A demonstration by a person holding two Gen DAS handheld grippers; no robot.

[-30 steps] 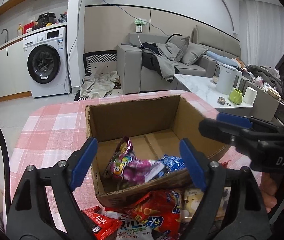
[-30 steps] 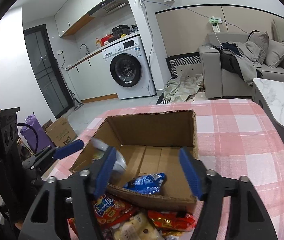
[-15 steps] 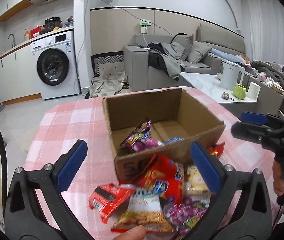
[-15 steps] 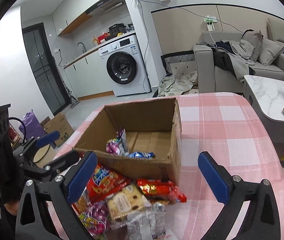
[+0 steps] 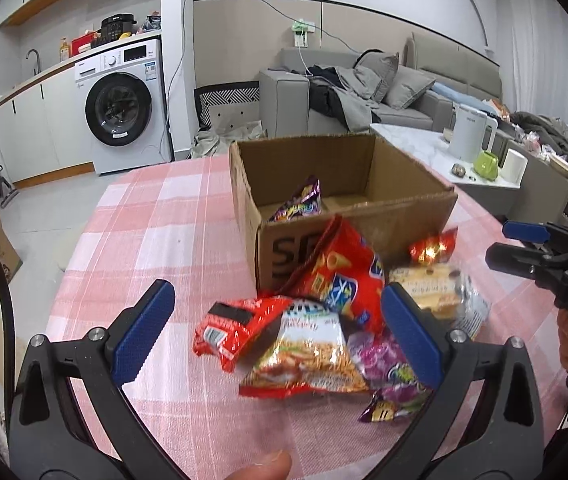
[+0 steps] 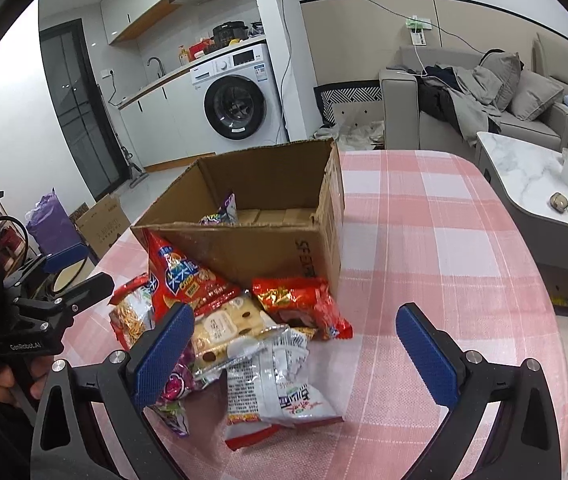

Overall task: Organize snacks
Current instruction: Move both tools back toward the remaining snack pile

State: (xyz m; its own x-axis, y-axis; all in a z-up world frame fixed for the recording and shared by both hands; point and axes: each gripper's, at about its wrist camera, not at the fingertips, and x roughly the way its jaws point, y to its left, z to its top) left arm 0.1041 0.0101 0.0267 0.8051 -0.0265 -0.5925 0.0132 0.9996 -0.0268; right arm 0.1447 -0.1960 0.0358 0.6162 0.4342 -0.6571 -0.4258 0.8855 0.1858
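An open cardboard box (image 5: pixel 364 216) (image 6: pixel 251 248) stands on the pink checked tablecloth (image 5: pixel 155 232). A purple snack packet (image 5: pixel 302 202) (image 6: pixel 221 212) lies inside it. A heap of snack packets lies in front of the box: a large red chips bag (image 5: pixel 336 272) (image 6: pixel 179 276), a noodle-snack packet (image 5: pixel 304 356), a small red packet (image 5: pixel 231 328), a biscuit packet (image 6: pixel 223 328), a white packet (image 6: pixel 279 384). My left gripper (image 5: pixel 275 336) is open and empty above the heap. My right gripper (image 6: pixel 294 354) is open and empty, also over the heap.
A marble side table (image 6: pixel 524 176) with a white kettle (image 5: pixel 470 138) and a green cup (image 5: pixel 486 164) stands to the right. A grey sofa (image 5: pixel 364 96) and a washing machine (image 5: pixel 123 108) are behind. The tablecloth (image 6: pixel 424 240) right of the box is bare.
Both grippers have pulled back from over the box toward me and opened wider. The snack heap in front of the box has come fully into view.
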